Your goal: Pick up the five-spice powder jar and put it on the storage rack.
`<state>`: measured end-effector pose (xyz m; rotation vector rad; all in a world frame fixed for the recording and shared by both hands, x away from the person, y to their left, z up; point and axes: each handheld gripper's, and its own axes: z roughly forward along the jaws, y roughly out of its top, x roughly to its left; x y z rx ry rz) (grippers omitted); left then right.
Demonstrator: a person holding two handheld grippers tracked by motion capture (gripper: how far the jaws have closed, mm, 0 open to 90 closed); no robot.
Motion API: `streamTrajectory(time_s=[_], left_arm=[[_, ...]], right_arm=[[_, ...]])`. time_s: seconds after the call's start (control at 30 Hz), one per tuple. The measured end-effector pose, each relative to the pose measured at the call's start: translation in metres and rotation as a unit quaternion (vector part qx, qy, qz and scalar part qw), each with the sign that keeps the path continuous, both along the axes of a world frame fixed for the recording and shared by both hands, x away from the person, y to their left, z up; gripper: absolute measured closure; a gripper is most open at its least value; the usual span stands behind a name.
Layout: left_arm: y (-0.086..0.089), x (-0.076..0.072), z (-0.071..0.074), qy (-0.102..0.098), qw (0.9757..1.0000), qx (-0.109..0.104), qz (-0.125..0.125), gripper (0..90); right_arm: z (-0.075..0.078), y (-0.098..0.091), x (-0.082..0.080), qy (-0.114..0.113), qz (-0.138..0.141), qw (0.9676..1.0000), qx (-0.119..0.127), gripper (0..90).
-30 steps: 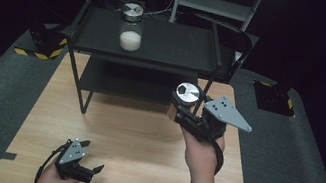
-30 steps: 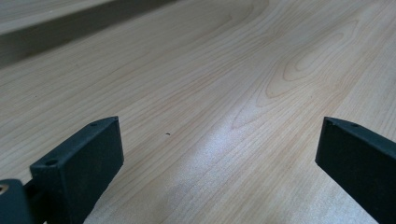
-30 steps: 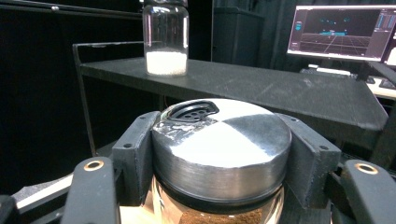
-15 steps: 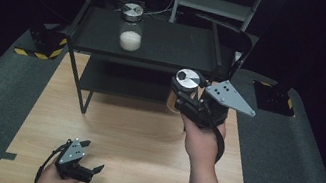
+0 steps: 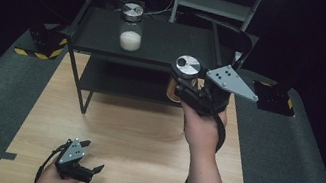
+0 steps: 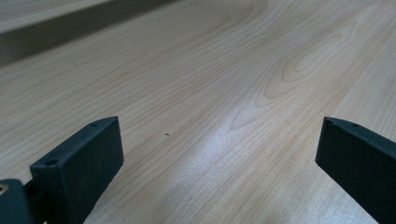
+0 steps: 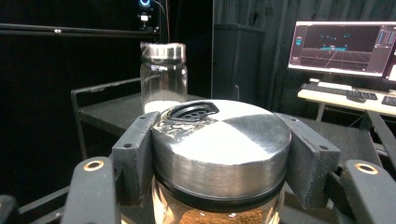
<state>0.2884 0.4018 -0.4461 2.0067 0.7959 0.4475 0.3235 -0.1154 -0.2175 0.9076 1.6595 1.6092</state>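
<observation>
My right gripper (image 5: 182, 89) is shut on a glass shaker jar (image 5: 182, 77) with a silver lid and brown powder inside, held in the air at the front right of the black shelf's top level (image 5: 169, 42). Seen from the right gripper view, both jaws clamp just under the lid of the jar (image 7: 219, 144). A second jar (image 5: 130, 27) with white powder stands on the shelf top at the left; that white-powder jar (image 7: 163, 77) rises behind the held lid. My left gripper (image 5: 88, 172) rests open near the table's front left, nothing between its jaws.
The black two-level shelf stands at the back of the wooden table (image 5: 142, 138), its lower level (image 5: 122, 79) dark beneath. Grey mats flank the table. A monitor (image 7: 343, 46) and keyboard sit far off in the right gripper view.
My right gripper has lifted the brown-powder jar up and toward the shelf top. The left gripper has stayed put.
</observation>
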Motion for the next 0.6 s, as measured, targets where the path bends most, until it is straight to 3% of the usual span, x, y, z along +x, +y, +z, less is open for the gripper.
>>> streamTrajectory(time_s=[0.6], left_arm=[[0.002, 0.001, 0.0, 0.004, 1.0, -0.005, -0.001, 1.0]], right_arm=[[0.03, 0.008, 0.027, -0.006, -0.022, 0.9996, 0.015, 35.4]])
